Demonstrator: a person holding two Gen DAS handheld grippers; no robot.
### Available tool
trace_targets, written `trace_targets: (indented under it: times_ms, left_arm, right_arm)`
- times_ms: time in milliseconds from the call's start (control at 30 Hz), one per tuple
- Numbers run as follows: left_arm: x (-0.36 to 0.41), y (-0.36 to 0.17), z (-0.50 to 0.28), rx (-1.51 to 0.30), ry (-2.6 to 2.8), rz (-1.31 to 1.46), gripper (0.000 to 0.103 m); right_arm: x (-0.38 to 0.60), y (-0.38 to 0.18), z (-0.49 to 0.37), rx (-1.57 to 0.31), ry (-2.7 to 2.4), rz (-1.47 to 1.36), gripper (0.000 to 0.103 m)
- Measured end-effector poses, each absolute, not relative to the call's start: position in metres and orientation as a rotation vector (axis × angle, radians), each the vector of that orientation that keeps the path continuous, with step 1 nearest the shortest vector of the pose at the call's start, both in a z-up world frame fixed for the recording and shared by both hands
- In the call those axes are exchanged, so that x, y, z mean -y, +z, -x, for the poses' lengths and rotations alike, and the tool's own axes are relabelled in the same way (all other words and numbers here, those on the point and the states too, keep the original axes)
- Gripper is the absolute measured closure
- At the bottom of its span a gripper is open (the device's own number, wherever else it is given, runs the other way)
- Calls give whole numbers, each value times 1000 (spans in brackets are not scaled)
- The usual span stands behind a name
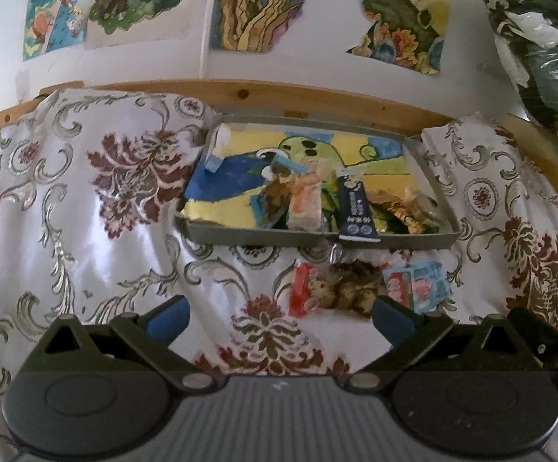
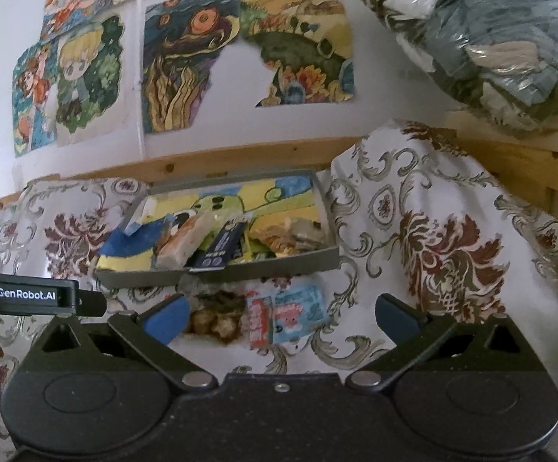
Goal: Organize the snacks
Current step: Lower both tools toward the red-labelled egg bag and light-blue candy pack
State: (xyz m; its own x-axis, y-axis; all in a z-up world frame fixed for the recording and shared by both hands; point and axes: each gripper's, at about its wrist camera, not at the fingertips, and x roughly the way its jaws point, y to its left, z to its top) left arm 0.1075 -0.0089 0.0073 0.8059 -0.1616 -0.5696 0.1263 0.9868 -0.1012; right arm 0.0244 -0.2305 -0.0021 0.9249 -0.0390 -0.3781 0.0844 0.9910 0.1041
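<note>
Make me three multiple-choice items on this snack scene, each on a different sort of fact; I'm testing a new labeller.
1. Where does the light blue packet lie?
A. inside the tray
B. on the tablecloth in front of the tray
C. between gripper fingers

2. What colour is the tray wall?
A. grey
B. red
C. white

3. How do the left gripper and right gripper stand?
A. both shut on snacks
B. one open, one shut
C. both open, holding nothing

Answers: 1 B, it rests on the patterned cloth below the tray's near wall. 2 A, the near wall shows grey. 3 C, each view shows blue fingers spread wide apart.
</note>
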Motion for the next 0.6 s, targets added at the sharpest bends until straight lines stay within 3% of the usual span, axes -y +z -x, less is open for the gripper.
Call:
trace_targets:
  times_ms: [600]
  left_arm:
    - [23,-3,-138,-654,-178,12,0]
  right_arm:
    - [270,-1,-65,-495,-29,-230,1]
